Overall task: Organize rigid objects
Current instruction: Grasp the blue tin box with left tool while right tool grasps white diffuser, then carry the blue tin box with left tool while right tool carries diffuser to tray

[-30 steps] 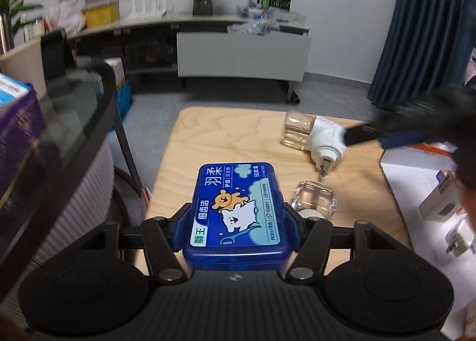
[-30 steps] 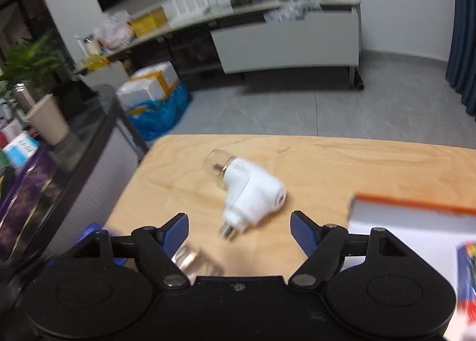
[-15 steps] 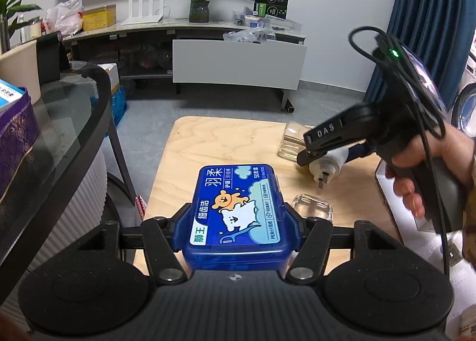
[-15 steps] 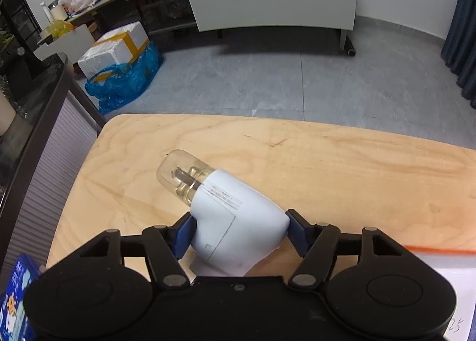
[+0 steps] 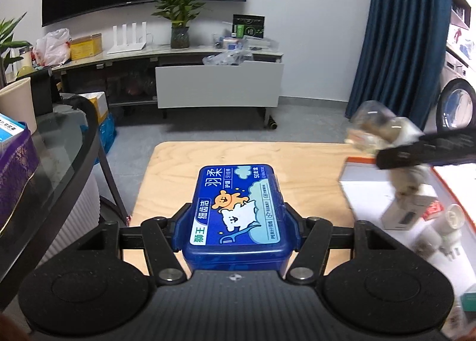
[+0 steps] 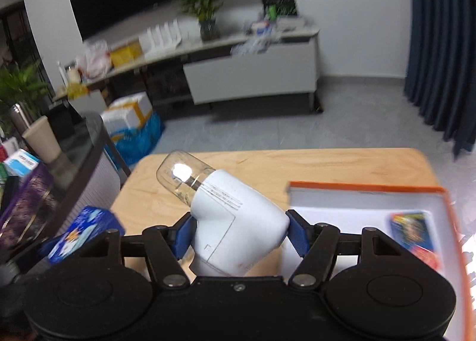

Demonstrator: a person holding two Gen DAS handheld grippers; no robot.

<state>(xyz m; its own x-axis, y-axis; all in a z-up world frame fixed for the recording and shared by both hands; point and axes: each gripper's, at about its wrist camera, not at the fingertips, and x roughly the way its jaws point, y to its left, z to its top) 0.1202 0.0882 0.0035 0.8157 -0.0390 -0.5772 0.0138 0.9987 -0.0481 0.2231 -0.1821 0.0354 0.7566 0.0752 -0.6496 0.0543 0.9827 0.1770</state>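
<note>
My left gripper is shut on a blue floss-pick box with a cartoon bear label, held above the light wooden table. My right gripper is shut on a white plug-in vaporizer with a clear bottle at its front, lifted off the table. In the left wrist view the same vaporizer appears blurred at the right, above the orange-rimmed white tray. The blue box shows at the lower left of the right wrist view.
The tray on the table's right side holds small boxes and a white plug part. A dark glass-topped round table stands at the left. Behind are a grey floor, a white cabinet and blue curtains.
My right gripper closed on the white vaporizer and lifted it off the table, carrying it right toward the tray. My left gripper rose a little with the blue box still held.
</note>
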